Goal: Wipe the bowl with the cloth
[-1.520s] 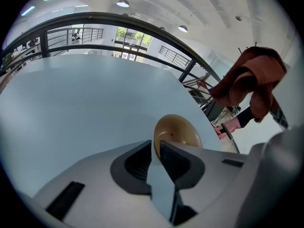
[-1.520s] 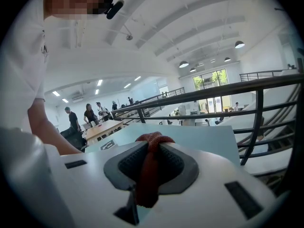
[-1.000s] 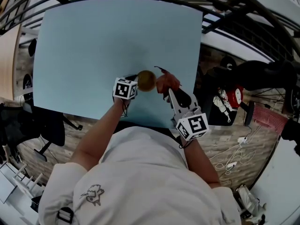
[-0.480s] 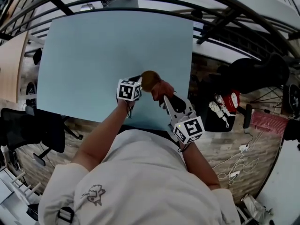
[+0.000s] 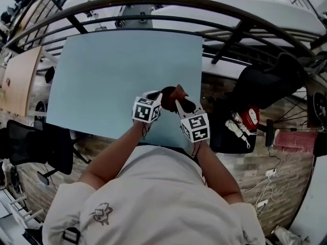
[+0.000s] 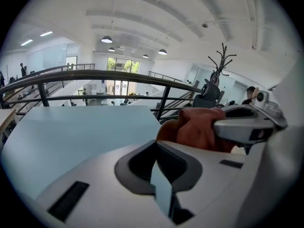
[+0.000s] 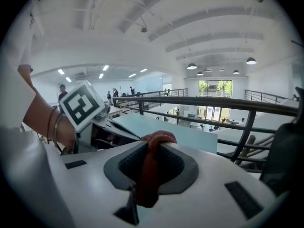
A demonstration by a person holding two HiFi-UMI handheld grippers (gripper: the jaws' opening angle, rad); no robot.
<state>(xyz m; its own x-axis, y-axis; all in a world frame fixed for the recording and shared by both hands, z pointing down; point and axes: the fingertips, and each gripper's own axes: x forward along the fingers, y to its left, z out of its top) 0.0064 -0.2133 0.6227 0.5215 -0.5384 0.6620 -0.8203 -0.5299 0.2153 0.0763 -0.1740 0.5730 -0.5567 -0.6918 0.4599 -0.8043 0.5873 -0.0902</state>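
Holding the small brown wooden bowl (image 5: 167, 93) above the pale blue counter (image 5: 112, 70), rim pinched in my shut left hand-held gripper (image 6: 160, 172). My right hand-held gripper (image 7: 145, 177) clamps the rust-red cloth (image 6: 202, 127) against the bowl. Wiping looks under way, not finished.

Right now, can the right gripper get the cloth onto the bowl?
Probably yes: the right gripper, shut on the cloth, has it bunched right at the bowl that the left gripper holds up, and nothing stands between them.
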